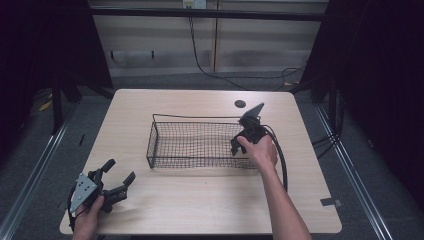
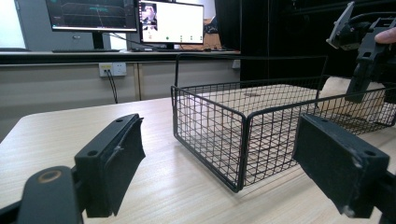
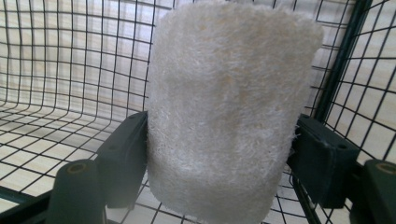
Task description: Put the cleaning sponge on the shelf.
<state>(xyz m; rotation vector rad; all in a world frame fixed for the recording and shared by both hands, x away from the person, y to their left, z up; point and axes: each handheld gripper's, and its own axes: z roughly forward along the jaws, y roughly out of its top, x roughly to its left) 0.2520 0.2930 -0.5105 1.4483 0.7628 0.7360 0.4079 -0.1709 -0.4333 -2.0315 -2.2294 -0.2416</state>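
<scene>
Sponge (image 3: 229,112): stands upright between the right gripper (image 3: 219,158) jaws, squeezed, low inside the basket (image 1: 165,145).
Left gripper (image 1: 119,180): jaws wide apart, holding nothing, near tabletop (image 1: 200,200) corner.

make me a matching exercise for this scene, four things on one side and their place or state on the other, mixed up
Things:
1. left gripper
2. right gripper
3. loofah sponge
4. wire basket

Places or states:
A. pale and fuzzy, clamped between two jaws
B. open, holding nothing, near the table's front left corner
C. black mesh, sitting mid-table
D. shut on something, at the basket's right end

Pairs: 1-B, 2-D, 3-A, 4-C
</scene>
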